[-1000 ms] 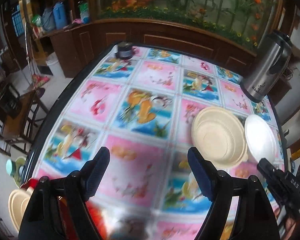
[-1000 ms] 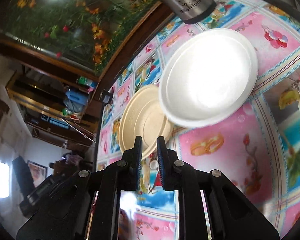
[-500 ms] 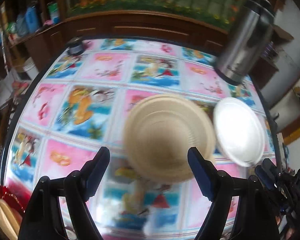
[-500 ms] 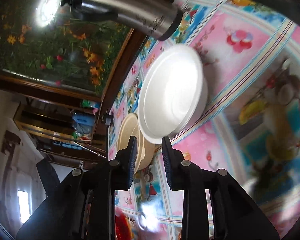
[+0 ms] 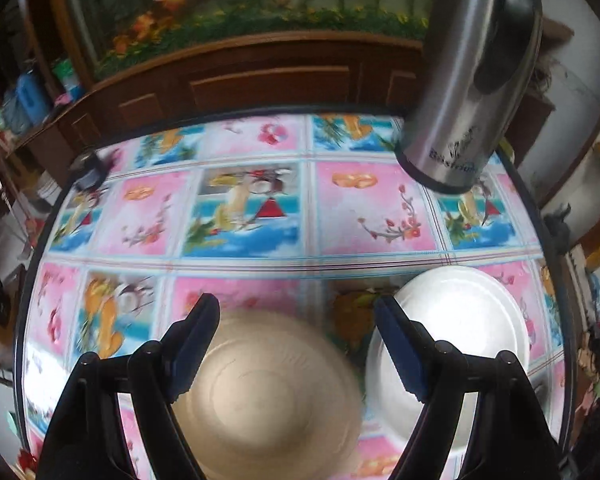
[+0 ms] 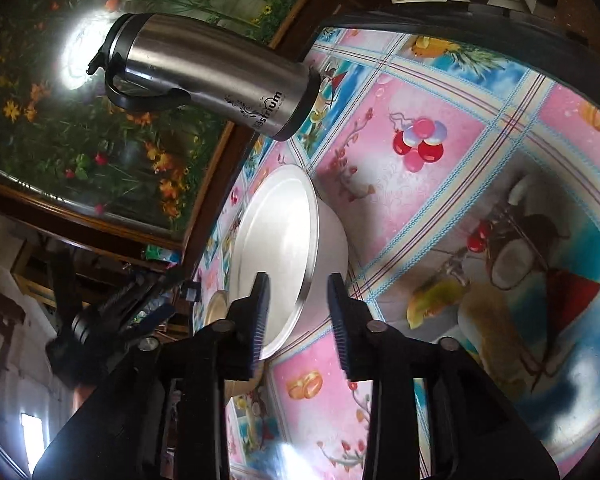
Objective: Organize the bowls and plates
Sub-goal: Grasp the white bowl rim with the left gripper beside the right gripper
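Observation:
A tan bowl (image 5: 272, 396) sits on the table right below and between my left gripper's fingers; my left gripper (image 5: 296, 344) is open wide above it. A white bowl (image 5: 460, 344) sits just right of it. In the right wrist view the white bowl (image 6: 284, 248) lies straight ahead, its near rim between the fingers of my right gripper (image 6: 300, 312), which is open. A sliver of the tan bowl (image 6: 216, 308) shows left of the left finger.
A steel thermos jug (image 5: 468, 80) stands at the table's far right corner; it also shows in the right wrist view (image 6: 208, 76). A small dark object (image 5: 90, 170) sits at the far left edge. The table (image 5: 340, 216) has a picture cloth. A wooden cabinet (image 5: 260, 76) lies behind.
My left gripper has moved right and forward until the tan bowl lies under it. My right gripper has opened from nearly shut and closed in on the white bowl's rim.

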`<state>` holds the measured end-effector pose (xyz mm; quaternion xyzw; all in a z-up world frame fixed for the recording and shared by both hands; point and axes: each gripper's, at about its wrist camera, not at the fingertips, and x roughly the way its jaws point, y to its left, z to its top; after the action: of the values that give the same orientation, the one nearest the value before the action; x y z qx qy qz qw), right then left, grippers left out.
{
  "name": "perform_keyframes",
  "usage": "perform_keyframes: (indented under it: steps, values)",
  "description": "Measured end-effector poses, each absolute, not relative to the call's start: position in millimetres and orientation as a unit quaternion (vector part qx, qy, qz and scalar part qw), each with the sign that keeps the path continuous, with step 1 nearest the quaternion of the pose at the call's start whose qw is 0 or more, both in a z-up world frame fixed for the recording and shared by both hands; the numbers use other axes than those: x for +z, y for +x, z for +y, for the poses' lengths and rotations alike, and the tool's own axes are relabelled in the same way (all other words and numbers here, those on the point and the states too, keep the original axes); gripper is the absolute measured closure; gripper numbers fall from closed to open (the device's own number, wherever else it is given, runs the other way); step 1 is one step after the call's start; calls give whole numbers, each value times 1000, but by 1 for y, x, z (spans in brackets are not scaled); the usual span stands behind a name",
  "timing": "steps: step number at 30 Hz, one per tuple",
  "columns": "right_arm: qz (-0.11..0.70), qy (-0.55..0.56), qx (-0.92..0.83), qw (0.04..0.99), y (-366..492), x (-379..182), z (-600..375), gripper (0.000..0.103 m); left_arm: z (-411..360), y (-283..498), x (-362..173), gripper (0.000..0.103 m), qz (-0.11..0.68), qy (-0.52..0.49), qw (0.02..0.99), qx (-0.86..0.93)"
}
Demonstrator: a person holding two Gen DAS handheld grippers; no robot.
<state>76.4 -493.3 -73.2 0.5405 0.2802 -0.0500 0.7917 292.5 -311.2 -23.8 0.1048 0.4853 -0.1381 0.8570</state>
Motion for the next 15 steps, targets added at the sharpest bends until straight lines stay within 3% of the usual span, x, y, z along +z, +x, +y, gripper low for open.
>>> perform_keyframes:
  steps: [15]
  values:
    - [288,556,-54,778,81,-88,-492,70,-356,296,-62,24,535,117,808,-217]
